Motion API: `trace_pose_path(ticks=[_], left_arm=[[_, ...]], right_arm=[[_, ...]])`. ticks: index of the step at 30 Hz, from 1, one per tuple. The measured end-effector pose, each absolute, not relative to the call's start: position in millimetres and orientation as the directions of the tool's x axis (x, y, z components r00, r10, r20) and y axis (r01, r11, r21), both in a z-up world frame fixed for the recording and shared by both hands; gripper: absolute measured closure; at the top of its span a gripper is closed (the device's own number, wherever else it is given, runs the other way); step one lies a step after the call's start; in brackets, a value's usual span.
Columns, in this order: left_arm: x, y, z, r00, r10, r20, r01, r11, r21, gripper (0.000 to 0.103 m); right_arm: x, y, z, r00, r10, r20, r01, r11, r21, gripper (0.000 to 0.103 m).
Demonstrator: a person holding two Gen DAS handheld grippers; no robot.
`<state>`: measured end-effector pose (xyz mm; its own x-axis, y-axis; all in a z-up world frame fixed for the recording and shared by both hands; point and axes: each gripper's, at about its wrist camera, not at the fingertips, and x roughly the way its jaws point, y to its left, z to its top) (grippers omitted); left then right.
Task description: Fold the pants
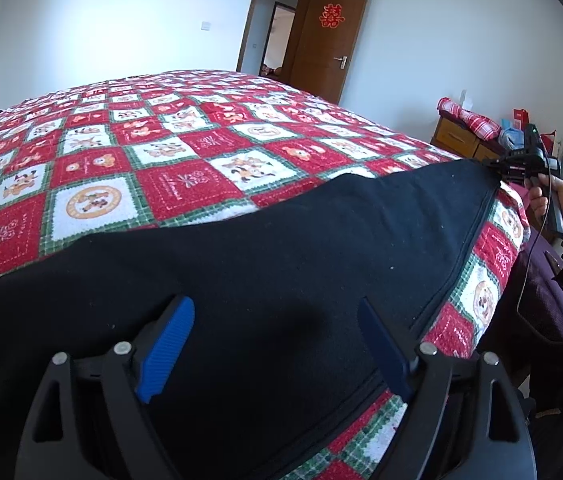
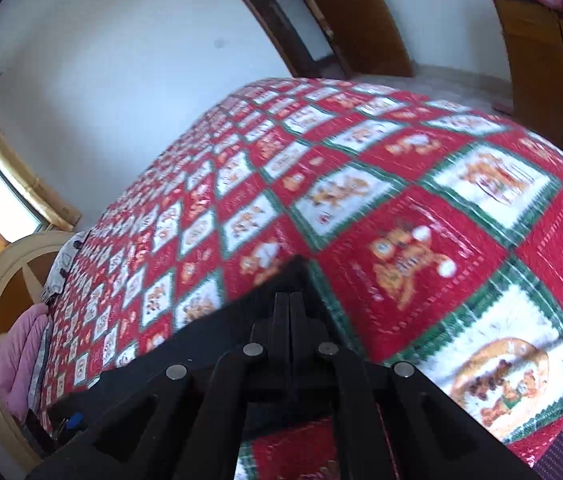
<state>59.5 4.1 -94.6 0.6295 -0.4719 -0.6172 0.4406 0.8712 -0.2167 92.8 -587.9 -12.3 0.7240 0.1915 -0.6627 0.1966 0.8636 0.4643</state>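
Left wrist view: black pants (image 1: 281, 248) spread along near edge of red-checked quilt (image 1: 153, 152) on bed; left gripper (image 1: 277, 344) w/ jaws wide above fabric. Right gripper (image 2: 289, 304), jaws pinched on pants' corner.

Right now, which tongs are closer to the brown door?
Right. The right tongs pinch the black pants at the far corner, on the side of the door; the left tongs hang open over the near end.
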Motion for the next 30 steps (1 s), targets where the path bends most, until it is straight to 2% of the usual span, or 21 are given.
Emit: trace_pose_path(ticks=[1, 3, 5, 8, 9, 10, 11, 12, 13, 14, 15, 16, 19, 21, 22, 24, 26, 28, 30], left_arm=[[60.0, 4.5, -94.5, 0.631, -0.472, -0.616, 0.439, 0.872, -0.219, 0.016], [59.5, 6.1, -90.9, 0.645, -0.468, -0.604, 0.425, 0.877, -0.226, 0.016], [56.5, 10.5, -81.6, 0.684, -0.470, -0.559, 0.414, 0.880, -0.233, 0.016], [60.5, 16.6, -72.6, 0.735, -0.415, -0.536, 0.356, 0.909, -0.216, 0.001], [63.8, 18.4, -73.7, 0.735, -0.406, -0.543, 0.343, 0.914, -0.219, 0.001], [65.9, 20.0, -75.1, 0.731, -0.405, -0.549, 0.338, 0.914, -0.224, 0.001], [68.8, 21.7, -78.4, 0.723, -0.403, -0.561, 0.329, 0.915, -0.234, 0.001], [69.6, 22.5, -81.0, 0.719, -0.399, -0.569, 0.322, 0.917, -0.236, 0.001], [70.1, 22.7, -84.1, 0.716, -0.394, -0.577, 0.316, 0.919, -0.235, 0.001], [70.1, 22.0, -86.5, 0.713, -0.393, -0.581, 0.317, 0.920, -0.232, 0.001], [69.6, 20.7, -88.2, 0.714, -0.388, -0.583, 0.319, 0.921, -0.223, 0.001], [69.2, 19.6, -88.8, 0.714, -0.384, -0.585, 0.320, 0.923, -0.215, 0.001], [68.7, 19.3, -89.8, 0.714, -0.382, -0.587, 0.321, 0.923, -0.209, 0.001], [69.3, 20.6, -90.2, 0.713, -0.386, -0.586, 0.319, 0.922, -0.219, 0.001], [69.5, 20.5, -90.4, 0.712, -0.387, -0.586, 0.319, 0.922, -0.221, 0.001], [69.7, 19.0, -91.1, 0.710, -0.384, -0.590, 0.322, 0.923, -0.212, 0.001], [68.4, 18.2, -90.9, 0.709, -0.381, -0.594, 0.328, 0.923, -0.201, 0.001], [67.1, 19.7, -90.7, 0.707, -0.387, -0.592, 0.330, 0.921, -0.208, 0.001], [66.7, 20.9, -90.8, 0.707, -0.391, -0.589, 0.331, 0.919, -0.213, 0.001]], right_arm=[[92.1, -589.0, -11.7, 0.728, 0.186, -0.660, 0.200, 0.863, 0.465, 0.071], [94.0, -591.8, -9.4, 0.731, 0.201, -0.652, 0.193, 0.856, 0.480, 0.036], [96.8, -596.2, -7.3, 0.735, 0.241, -0.633, 0.180, 0.831, 0.526, 0.036], [103.4, -600.1, -5.9, 0.727, 0.272, -0.631, 0.170, 0.818, 0.549, 0.037], [107.2, -602.0, -8.1, 0.721, 0.284, -0.632, 0.171, 0.811, 0.559, 0.043], [112.5, -602.4, -11.2, 0.706, 0.303, -0.640, 0.171, 0.804, 0.569, 0.056], [117.7, -602.5, -14.8, 0.693, 0.312, -0.650, 0.174, 0.803, 0.570, 0.062], [123.0, -601.9, -19.7, 0.671, 0.323, -0.667, 0.181, 0.801, 0.571, 0.076], [127.0, -600.7, -23.9, 0.658, 0.340, -0.672, 0.176, 0.798, 0.576, 0.085], [130.0, -598.1, -26.2, 0.646, 0.358, -0.674, 0.164, 0.797, 0.581, 0.087], [131.1, -595.9, -26.4, 0.645, 0.362, -0.673, 0.156, 0.800, 0.580, 0.096], [130.3, -593.1, -23.5, 0.654, 0.367, -0.661, 0.139, 0.801, 0.582, 0.100], [114.2, -577.3, 7.5, 0.749, 0.363, -0.554, 0.011, 0.829, 0.559, 0.100], [103.5, -569.7, 18.2, 0.784, 0.336, -0.523, -0.019, 0.854, 0.520, 0.100], [102.1, -567.7, 17.5, 0.787, 0.292, -0.543, 0.008, 0.877, 0.481, 0.100], [108.5, -569.2, 1.8, 0.745, 0.130, -0.654, 0.139, 0.929, 0.342, 0.100], [114.1, -580.4, -20.6, 0.708, 0.121, -0.696, 0.192, 0.915, 0.354, 0.099], [111.4, -592.5, -31.9, 0.703, 0.107, -0.703, 0.250, 0.888, 0.385, 0.077], [101.8, -597.6, -30.9, 0.731, 0.128, -0.670, 0.252, 0.862, 0.440, 0.074]])
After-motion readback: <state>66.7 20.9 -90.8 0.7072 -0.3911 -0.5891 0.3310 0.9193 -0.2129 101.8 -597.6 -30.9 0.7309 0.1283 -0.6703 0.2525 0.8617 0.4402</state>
